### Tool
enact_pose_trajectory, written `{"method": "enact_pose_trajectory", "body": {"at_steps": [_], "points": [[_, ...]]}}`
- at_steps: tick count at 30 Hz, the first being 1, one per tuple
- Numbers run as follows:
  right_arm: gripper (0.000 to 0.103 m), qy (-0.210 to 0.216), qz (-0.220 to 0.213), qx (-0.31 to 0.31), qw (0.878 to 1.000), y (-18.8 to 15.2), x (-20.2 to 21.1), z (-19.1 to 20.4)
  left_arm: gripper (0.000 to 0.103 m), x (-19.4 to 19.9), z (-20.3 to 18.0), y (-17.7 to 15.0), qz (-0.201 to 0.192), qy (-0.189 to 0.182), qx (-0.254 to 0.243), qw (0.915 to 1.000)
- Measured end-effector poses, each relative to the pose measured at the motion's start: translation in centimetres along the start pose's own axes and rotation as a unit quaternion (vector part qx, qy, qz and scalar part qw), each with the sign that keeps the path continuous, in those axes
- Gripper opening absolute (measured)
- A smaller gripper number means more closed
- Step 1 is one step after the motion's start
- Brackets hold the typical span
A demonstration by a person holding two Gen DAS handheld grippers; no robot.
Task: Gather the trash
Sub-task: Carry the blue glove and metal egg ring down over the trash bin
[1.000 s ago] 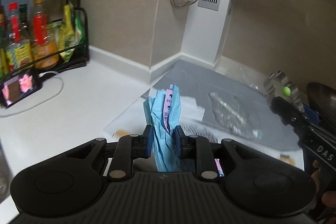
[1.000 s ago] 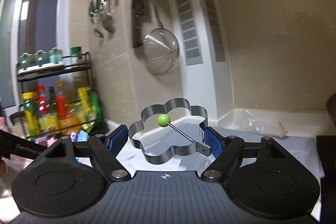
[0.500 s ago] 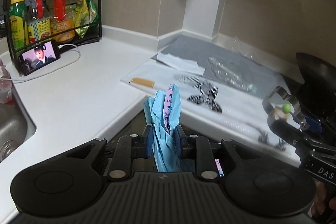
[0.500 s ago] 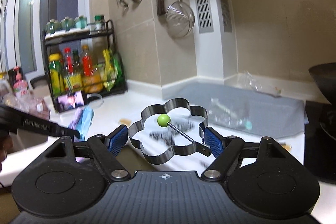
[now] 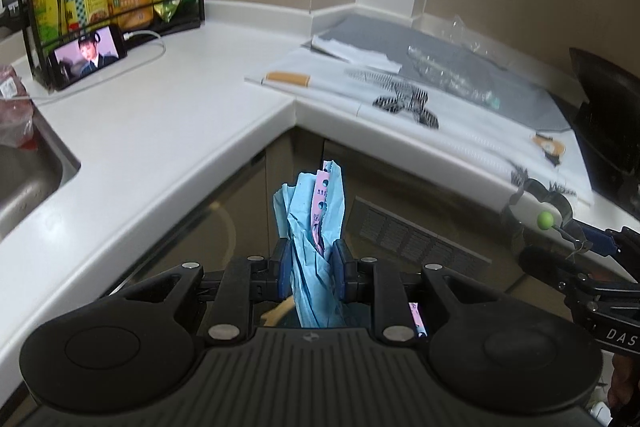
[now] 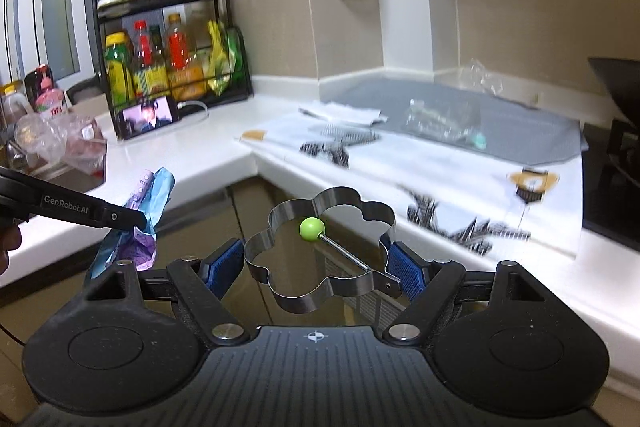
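Left gripper (image 5: 309,265) is clamped on a crumpled blue wrapper (image 5: 312,227) with a pink strip tucked in its folds; the wad stands upright between the pads and rises well above them, its tail hanging below the jaws. Right gripper (image 6: 316,263) has its blue pads pressed on the two sides of a flower-shaped metal egg ring (image 6: 320,247), whose wire handle ends in a green ball (image 6: 312,226) pointing forward over the ring. Both tools hang off the counter edge, above the dark cabinet fronts, with the left one just to the left of the right one.

Ahead of both grippers, on the white counter (image 5: 160,107), more loose trash remains: a clear crinkled plastic bag (image 6: 444,117) on the grey mat (image 6: 520,131) and a torn white paper scrap (image 6: 344,113) at the mat's near-left corner.

The wrapper looks light, soft and compressible, so a mid-body pinch like this should hold, though thin film can slide out if the jaws loosen. The ring is stiff, smooth steel and probably slippery; gripping across opposite lobes, as now, seems soundest. The clear bag would likely crush flat and is best pinched at a bunched fold rather than a flat face.
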State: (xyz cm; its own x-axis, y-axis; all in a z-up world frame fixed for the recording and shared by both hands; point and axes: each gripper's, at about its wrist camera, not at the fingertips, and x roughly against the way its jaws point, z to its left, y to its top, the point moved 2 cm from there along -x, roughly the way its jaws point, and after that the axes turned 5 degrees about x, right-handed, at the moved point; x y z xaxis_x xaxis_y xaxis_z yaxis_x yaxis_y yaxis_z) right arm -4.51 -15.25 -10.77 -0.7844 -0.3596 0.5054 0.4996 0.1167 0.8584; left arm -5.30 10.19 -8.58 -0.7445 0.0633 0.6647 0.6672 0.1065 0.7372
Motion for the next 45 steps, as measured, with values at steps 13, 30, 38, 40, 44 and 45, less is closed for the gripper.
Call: {"method": "enact_pose_trajectory", "body": {"at_steps": [13, 30, 38, 40, 44, 45], "points": [[0.081, 0.023, 0.040, 0.002, 0.999, -1.6, -1.4, 1.5, 0.024, -1.7, -0.2, -2.8, 0.032, 0.001, -0.003, 0.9995], [0.081, 0.030, 0.070, 0.001, 0.997, -2.2, -3.2, 1.7, 0.024, -3.9, 0.3, -4.1, 0.059, 0.008, 0.003, 0.9982], [0.081, 0.029, 0.087, -0.004, 0.996, -2.9, -4.3, 1.4, 0.024, -5.2, 0.3, -4.6, 0.074, 0.011, 0.004, 0.9972], [0.081, 0.029, 0.089, -0.005, 0.996, -3.0, -4.4, 1.3, 0.024, -5.4, 0.3, -4.7, 0.075, 0.012, 0.002, 0.9971], [0.081, 0.029, 0.095, -0.007, 0.995, -3.3, -4.8, 1.2, 0.024, -6.0, 0.1, -4.8, 0.080, 0.011, 0.002, 0.9967], [0.081, 0.028, 0.097, -0.007, 0.995, -3.4, -4.9, 1.2, 0.024, -6.2, 0.1, -4.8, 0.082, 0.012, 0.002, 0.9966]]}}
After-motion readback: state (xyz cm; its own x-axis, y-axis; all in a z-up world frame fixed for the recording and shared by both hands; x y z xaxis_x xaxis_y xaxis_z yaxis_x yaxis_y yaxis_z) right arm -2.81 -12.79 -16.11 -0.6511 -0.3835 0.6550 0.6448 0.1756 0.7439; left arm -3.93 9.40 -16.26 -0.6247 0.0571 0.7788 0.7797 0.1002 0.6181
